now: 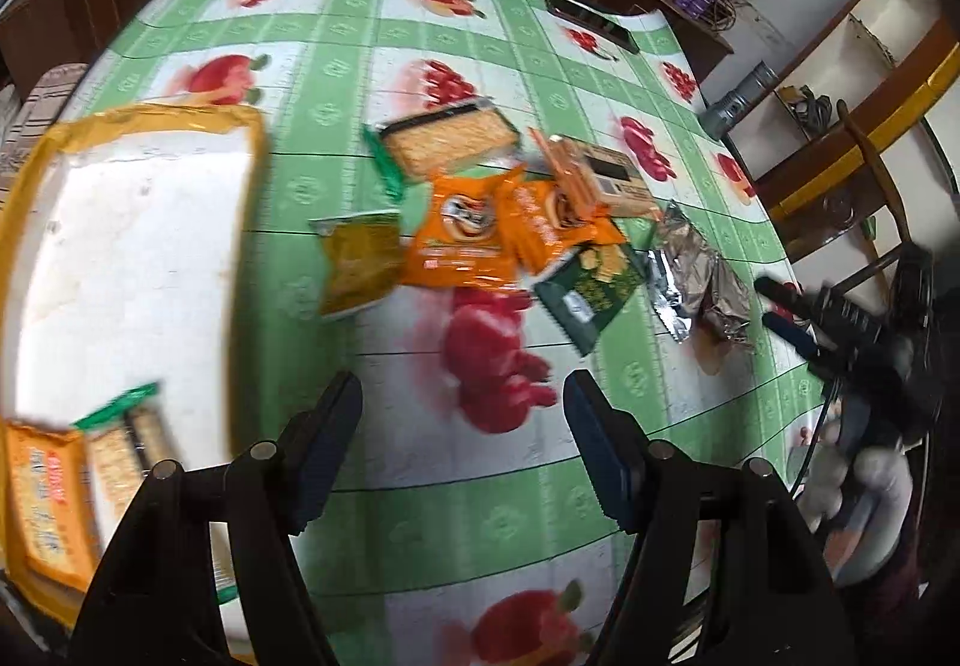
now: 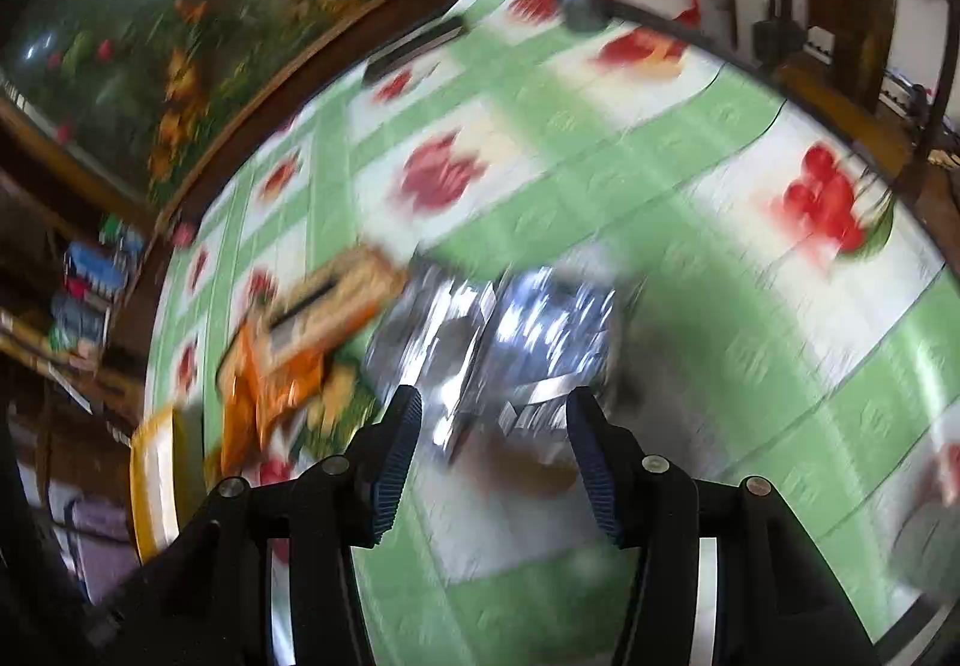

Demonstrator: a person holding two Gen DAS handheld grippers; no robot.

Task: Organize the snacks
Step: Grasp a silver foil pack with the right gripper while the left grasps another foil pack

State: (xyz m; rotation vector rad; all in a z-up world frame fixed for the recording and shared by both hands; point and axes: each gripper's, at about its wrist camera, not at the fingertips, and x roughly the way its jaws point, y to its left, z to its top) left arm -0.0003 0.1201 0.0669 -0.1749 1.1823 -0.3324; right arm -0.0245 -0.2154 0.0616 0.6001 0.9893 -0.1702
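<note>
- Hovering over the fruit-print cloth of the surface (image 1: 420, 516), the left gripper (image 1: 462, 414) has its fingers wide apart and holds nothing
- Nearest it, at the left edge of the surface, sits a yellow-rimmed tray (image 1: 36, 174); its near corner holds an orange packet (image 1: 48, 504) and a green-edged cracker pack (image 1: 126, 438), and the rest of its white floor is bare
- The right gripper (image 2: 492, 426), fingers also spread wide and empty, points at a crumpled silver foil bag (image 2: 510, 324) lying just ahead of it near the right edge
- Beyond lie the loose snacks mid-surface: an olive-yellow packet (image 1: 360, 264), overlapping orange packets (image 1: 462, 240), a dark green packet (image 1: 591, 282), a clear-wrapped cracker pack (image 1: 450, 138) and a tan box (image 1: 606, 174) propped on the pile
- Risks, as I judge them: both views are smeared, suggesting fast travel, so a grasp could land off-centre; the foil may slip or crush between the fingers; pulling one overlapped packet could drag its neighbours or tip the box; the foil bag might be knocked off the near edge
</note>
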